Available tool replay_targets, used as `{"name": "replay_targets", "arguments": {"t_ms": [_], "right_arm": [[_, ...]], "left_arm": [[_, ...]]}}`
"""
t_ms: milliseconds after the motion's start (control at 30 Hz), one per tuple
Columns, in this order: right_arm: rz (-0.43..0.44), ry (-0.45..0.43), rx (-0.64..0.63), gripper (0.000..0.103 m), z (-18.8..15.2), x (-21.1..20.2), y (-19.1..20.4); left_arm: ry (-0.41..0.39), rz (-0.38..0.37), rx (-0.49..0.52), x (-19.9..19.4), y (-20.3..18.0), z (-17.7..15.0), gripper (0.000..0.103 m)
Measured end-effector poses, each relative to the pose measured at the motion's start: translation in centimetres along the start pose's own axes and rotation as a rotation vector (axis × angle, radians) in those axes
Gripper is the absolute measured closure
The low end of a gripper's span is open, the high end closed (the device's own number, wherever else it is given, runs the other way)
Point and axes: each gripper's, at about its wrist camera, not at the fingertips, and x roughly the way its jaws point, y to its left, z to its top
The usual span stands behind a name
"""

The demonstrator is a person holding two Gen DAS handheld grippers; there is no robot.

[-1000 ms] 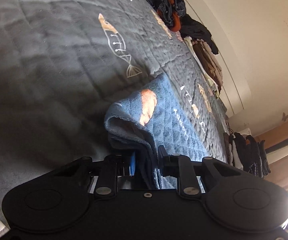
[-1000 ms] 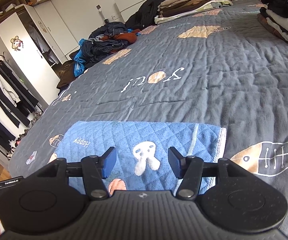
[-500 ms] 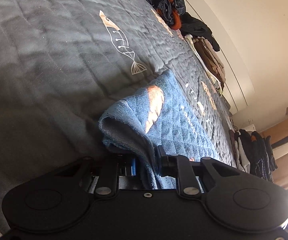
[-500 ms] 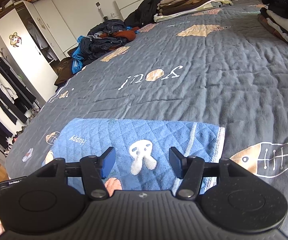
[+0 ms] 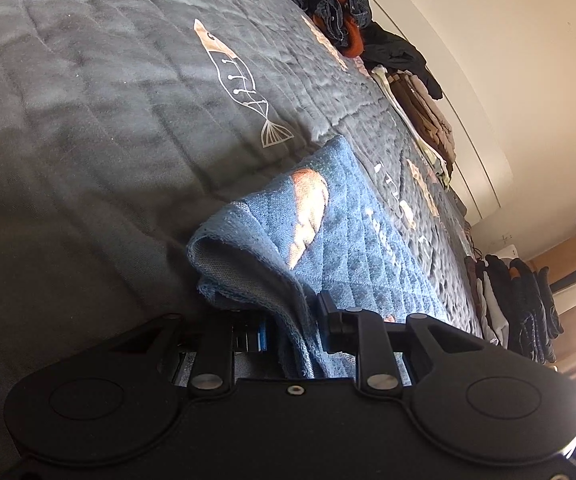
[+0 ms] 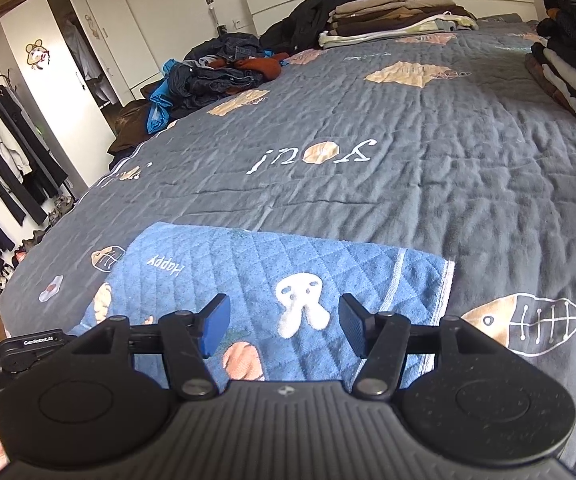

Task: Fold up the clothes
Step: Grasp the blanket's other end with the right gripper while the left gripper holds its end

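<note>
The blue quilted towel (image 6: 288,280) lies on the grey bedspread (image 6: 408,160) just ahead of me, spread flat for most of its width, with its "Happy" lettering and white squid-like figure facing up. Its near left corner (image 5: 247,248) is gathered and lifted off the bed, draped in a soft hump.

My left claw (image 5: 292,320) has that corner pinched between its jaws, which stand close together with the cloth bunched between them; the grip has eased a touch over the last second, the jaws opening slightly, yet the fabric has not slipped out. Compared with a second ago the raised corner sits a little further from the claw and the fold looks fuller, though my hand has hardly moved. My right claw (image 6: 283,328) hangs just above the towel with its jaws about half open and nothing between them, much as it did a second ago.

I judge the fold to be barely begun: one corner is up, the other near edge still lies flat. My right claw needs to close on the near edge before both can carry it across. If my left grip loosens any further, the corner may drop.

Further out, folded stacks (image 6: 392,16) sit by the headboard and another stack (image 6: 572,60) at the right, with an unfolded heap (image 6: 215,76) at the left.
</note>
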Motion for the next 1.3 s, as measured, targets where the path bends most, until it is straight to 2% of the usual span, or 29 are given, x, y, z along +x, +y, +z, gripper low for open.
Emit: {"name": "replay_targets", "arguments": {"t_ms": [67, 167, 367, 467, 600, 667, 867, 933, 1000, 1067, 1233, 1300], "right_arm": [[0.003, 0.006, -0.001, 0.042, -0.1, -0.3, -0.2], [-0.006, 0.019, 0.009, 0.035, -0.3, -0.6, -1.0], [-0.005, 0.023, 0.11, 0.033, 0.1, -1.4, -6.2], [0.04, 0.038, 0.199, 0.032, 0.3, -1.1, -9.5], [0.142, 0.1, 0.337, 0.032, 0.1, 0.5, -13.1], [0.194, 0.141, 0.38, 0.032, -0.1, 1.5, -14.0], [0.247, 0.189, 0.438, 0.031, -1.0, 3.8, -15.6], [0.269, 0.2, 0.459, 0.026, -1.4, 4.4, -16.0], [0.316, 0.185, 0.468, 0.01, -1.7, 4.7, -16.1], [0.344, 0.165, 0.451, 0.004, -2.0, 4.6, -16.0], [0.38, 0.108, 0.373, 0.002, -2.9, 4.0, -15.6], [0.366, 0.099, 0.368, 0.0, -2.7, 4.0, -15.3]], "left_arm": [[-0.004, 0.005, 0.006, 0.1, -0.1, -0.1, 0.08], [-0.008, 0.012, 0.008, 0.1, -0.2, -0.1, 0.08], [-0.02, 0.03, 0.021, 0.2, -0.5, -0.3, 0.08], [-0.022, 0.034, 0.026, 0.2, -0.6, -0.3, 0.08], [-0.022, 0.035, 0.028, 0.2, -0.6, -0.3, 0.079], [-0.022, 0.035, 0.029, 0.2, -0.6, -0.3, 0.079], [-0.023, 0.037, 0.037, 0.3, -0.6, -0.3, 0.079], [-0.024, 0.038, 0.042, 0.4, -0.7, -0.4, 0.079], [-0.023, 0.04, 0.045, 0.4, -0.7, -0.4, 0.079], [-0.019, 0.037, 0.04, 0.4, -0.6, -0.3, 0.079], [-0.015, 0.035, 0.033, 0.4, -0.6, -0.2, 0.079], [-0.015, 0.036, 0.03, 0.4, -0.6, -0.2, 0.079]]}}
